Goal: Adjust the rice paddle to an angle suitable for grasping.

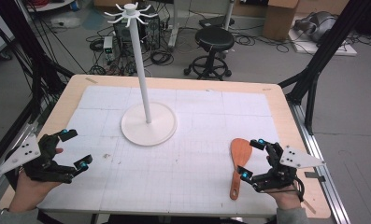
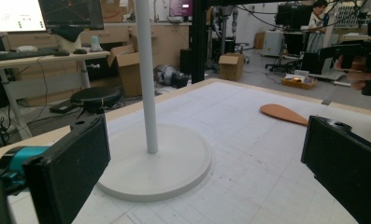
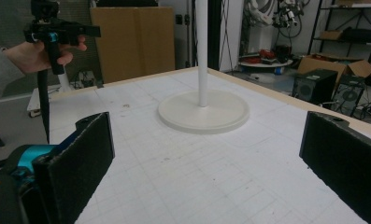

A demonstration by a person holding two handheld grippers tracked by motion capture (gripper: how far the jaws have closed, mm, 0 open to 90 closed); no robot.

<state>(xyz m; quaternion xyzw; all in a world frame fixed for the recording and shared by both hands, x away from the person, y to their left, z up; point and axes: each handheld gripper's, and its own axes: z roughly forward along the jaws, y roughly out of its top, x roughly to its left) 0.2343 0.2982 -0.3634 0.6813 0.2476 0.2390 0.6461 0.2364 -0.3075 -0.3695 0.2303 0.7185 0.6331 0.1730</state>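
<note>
High view: wooden rice paddle (image 1: 239, 158) lies at nine o'clock of the wide-open right gripper (image 1: 252, 158), handle toward six.

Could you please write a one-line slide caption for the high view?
Open left gripper and right gripper flank a wooden spatula lying flat near a white hook stand.

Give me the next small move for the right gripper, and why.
Probably shift the right gripper a little left and down over the handle of the wooden spatula. Its jaws stand wide open with nothing between them, and the spatula lies flat on the white mat just beside it, untouched. The left gripper is also open, far off.
</note>
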